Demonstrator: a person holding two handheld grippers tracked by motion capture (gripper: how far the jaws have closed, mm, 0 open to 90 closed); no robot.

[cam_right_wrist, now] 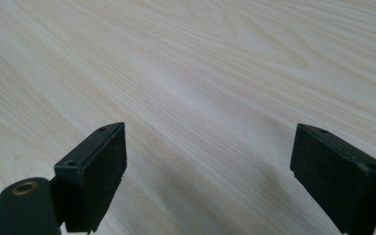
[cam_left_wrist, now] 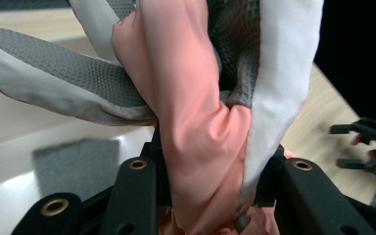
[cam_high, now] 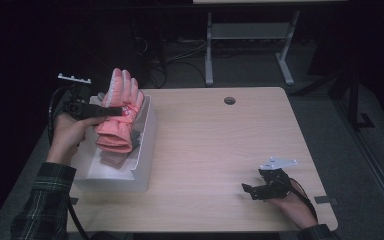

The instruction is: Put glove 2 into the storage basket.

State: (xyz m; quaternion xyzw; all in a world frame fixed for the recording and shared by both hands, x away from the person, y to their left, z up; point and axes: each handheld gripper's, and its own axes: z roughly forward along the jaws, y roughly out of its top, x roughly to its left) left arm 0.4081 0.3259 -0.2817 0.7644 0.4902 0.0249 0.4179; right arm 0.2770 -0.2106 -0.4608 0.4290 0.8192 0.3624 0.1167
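One pink glove (cam_high: 121, 107) hangs clamped in the left gripper's (cam_high: 111, 111) jaws above a white box (cam_high: 139, 170). Right gripper (cam_high: 248, 190) rests well apart on bare wooden surface (cam_high: 215, 145), jaws apart.

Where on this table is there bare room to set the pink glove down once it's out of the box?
The wood between the white box and the right gripper lies bare, back to the round cable hole. The left edge is crowded: the box fills it, holding a grey item, with the left gripper clamping the pink glove above it.
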